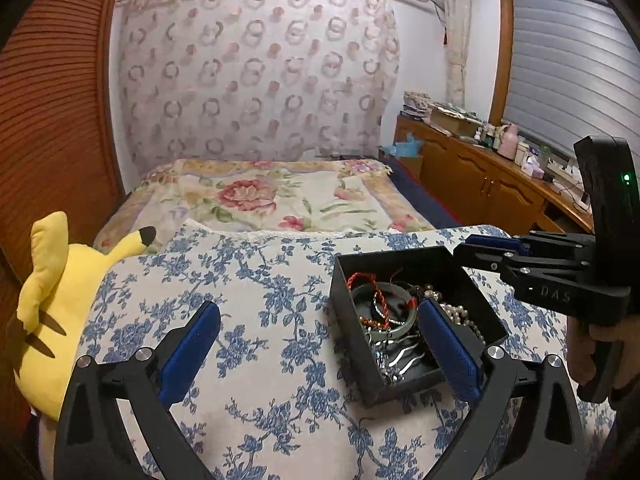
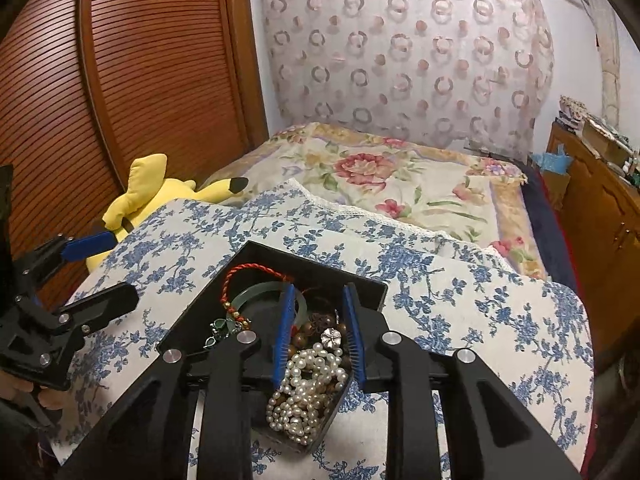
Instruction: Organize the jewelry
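Floral bedspread (image 2: 460, 300), right tongs (image 2: 318, 336) part-open, seemingly empty, over jewelry box (image 2: 256, 256)

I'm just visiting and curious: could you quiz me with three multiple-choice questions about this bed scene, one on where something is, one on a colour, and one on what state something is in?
1. Where does the black box sit?
A. on the blue-flowered cloth
B. on the wooden cabinet
C. on the floor

2. What colour is the plush toy?
A. green
B. yellow
C. pink

3. How is the left gripper?
A. shut on a bracelet
B. open, holding nothing
C. shut on the box wall

Answers:
1 A, blue-flowered cloth surrounds the box.
2 B, its body is yellow with black-tipped ears.
3 B, its blue pads stand wide apart with only cloth between.
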`<state>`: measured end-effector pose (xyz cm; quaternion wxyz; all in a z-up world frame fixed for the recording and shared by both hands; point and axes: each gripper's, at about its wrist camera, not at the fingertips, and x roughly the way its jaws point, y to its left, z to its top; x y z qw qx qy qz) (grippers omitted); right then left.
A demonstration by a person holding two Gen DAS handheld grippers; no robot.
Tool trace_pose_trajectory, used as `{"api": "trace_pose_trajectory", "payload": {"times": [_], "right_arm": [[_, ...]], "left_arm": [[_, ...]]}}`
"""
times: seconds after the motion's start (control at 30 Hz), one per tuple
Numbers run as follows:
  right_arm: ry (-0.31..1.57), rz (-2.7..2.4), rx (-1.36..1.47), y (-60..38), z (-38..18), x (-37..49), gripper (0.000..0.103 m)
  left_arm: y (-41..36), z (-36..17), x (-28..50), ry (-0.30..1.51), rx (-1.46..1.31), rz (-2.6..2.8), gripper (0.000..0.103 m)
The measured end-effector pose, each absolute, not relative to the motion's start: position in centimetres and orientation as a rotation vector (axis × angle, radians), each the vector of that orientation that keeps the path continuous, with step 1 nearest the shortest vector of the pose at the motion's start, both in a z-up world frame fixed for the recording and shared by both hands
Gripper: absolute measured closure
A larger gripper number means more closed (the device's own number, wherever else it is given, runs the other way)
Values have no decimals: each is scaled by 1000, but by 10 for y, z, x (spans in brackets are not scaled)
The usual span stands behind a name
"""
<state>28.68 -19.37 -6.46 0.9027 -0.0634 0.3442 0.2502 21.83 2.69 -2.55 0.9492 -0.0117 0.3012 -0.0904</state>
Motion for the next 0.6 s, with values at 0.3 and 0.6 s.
{"api": "trace_pose_trajectory", "payload": {"times": [0.3, 0.6], "right_arm": [[638, 477, -121, -205, -57, 238, 33], [527, 422, -77, -221, -37, 177, 2]], "left_arm": [[22, -15, 179, 560, 21, -138, 8], [11, 4, 136, 520, 14, -111, 8]]}}
